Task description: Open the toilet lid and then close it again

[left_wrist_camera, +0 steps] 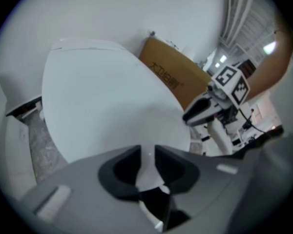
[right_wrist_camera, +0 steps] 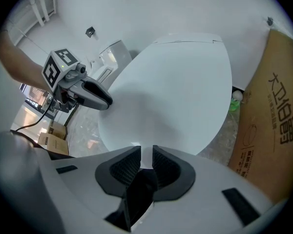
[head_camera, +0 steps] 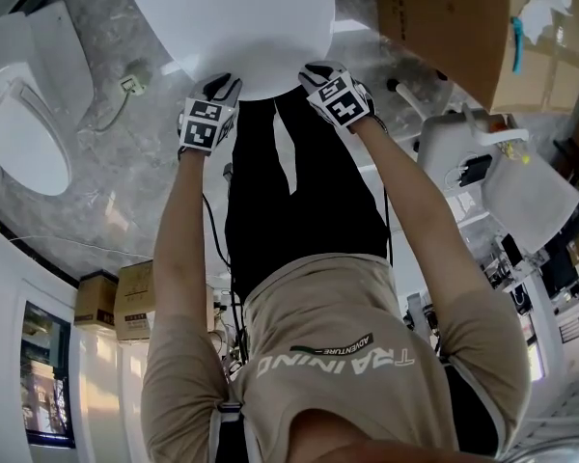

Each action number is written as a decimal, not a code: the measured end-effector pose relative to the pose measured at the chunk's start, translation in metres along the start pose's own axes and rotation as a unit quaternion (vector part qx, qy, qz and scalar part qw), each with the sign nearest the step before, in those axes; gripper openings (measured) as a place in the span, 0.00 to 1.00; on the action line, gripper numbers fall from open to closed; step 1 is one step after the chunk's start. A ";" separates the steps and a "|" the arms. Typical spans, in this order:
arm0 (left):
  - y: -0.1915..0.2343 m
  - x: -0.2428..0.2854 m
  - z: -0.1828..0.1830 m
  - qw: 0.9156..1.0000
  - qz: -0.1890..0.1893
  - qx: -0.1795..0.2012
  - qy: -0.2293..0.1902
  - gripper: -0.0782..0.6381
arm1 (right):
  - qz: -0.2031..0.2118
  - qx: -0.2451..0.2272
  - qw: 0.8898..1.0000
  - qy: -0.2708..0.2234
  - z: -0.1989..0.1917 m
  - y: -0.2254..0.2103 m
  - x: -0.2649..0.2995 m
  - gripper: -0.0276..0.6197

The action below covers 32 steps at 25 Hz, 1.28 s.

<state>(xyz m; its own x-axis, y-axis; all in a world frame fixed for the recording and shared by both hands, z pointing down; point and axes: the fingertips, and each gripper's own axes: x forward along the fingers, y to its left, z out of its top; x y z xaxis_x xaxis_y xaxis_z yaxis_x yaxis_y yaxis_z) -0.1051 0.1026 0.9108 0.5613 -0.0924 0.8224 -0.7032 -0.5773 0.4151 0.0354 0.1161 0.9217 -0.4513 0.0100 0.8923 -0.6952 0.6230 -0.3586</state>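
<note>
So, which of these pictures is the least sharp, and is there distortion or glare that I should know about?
Left gripper view is the softest: the toilet lid and everything near the lens look blurred. Right gripper view is crisper, and the print on the cardboard box shows clearly. Both are fisheye with dark corners. Head view is sharp, but there the lid is evenly bright, almost without shading.

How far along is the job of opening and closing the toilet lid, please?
Done: nothing certain; the toilet lid lies low, and whether it was already raised cannot be told. In hand: the left gripper and right gripper each seem to pinch the lid's front edge between their fingers. Left: at least settling it shut and letting go.
</note>
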 end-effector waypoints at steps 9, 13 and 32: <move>0.003 0.002 -0.002 0.997 0.033 0.076 -0.005 0.17 | -0.034 -0.020 0.999 0.002 0.002 -0.007 0.000 0.08; 0.007 0.004 -0.002 0.993 0.065 0.102 0.008 0.12 | -0.056 -0.008 0.998 0.006 0.002 -0.008 0.001 0.07; -0.042 -0.070 0.055 0.993 0.079 0.015 -0.086 0.11 | -0.036 -0.009 0.995 -0.092 0.057 0.032 -0.078 0.06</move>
<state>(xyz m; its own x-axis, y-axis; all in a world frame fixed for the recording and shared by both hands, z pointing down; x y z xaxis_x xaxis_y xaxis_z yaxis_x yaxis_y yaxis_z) -0.0915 0.0890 0.8143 0.5132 -0.3187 0.7969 -0.7764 -0.5682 0.2727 0.0165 0.0909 0.8250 -0.4957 -0.1771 0.8502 -0.7207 0.6301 -0.2890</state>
